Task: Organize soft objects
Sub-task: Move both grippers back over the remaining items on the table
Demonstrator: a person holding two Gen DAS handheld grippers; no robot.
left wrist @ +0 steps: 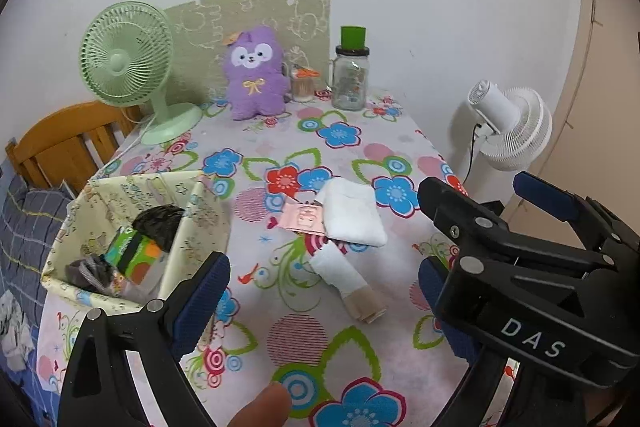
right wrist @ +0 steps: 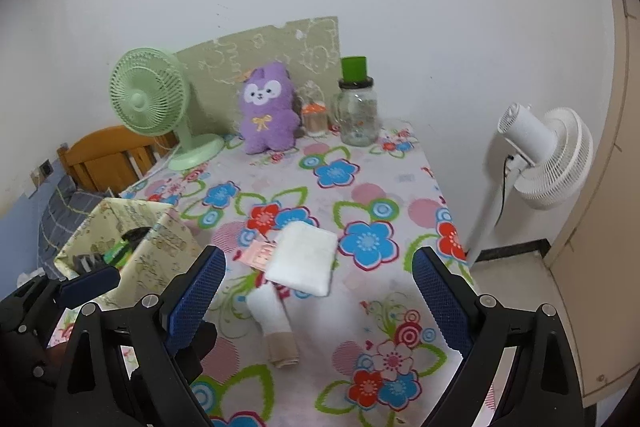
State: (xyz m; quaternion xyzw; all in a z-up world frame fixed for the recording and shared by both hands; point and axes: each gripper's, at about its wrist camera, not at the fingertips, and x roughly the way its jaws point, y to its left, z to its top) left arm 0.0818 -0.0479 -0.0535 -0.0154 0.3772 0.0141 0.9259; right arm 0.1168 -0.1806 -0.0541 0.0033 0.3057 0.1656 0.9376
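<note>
Two pairs of tongs hover over a flower-print worktop point(right wrist: 360, 199), both spread wide and gripping nothing. Between the blue pads of the right tongs point(right wrist: 320, 295) lie the soft things: a folded white towel point(right wrist: 304, 259), a pink patterned cloth point(right wrist: 260, 255) tucked partly beneath its left edge, and nearer the camera a rolled white sock with a beige cuff point(right wrist: 276, 323), lying just apart from the towel. The left tongs point(left wrist: 324, 303) stand beside the right, over the same items. At the worktop's left edge sits a cream fabric bin point(left wrist: 200, 219), already holding a black bundle, a green-and-orange item and a grey piece. Against the wall stand a green desk fan point(left wrist: 128, 55), a purple plush toy point(left wrist: 256, 75) and a glass jar with a green lid point(left wrist: 351, 75). A white floor fan point(right wrist: 548, 155) stands off the worktop's right side.
</note>
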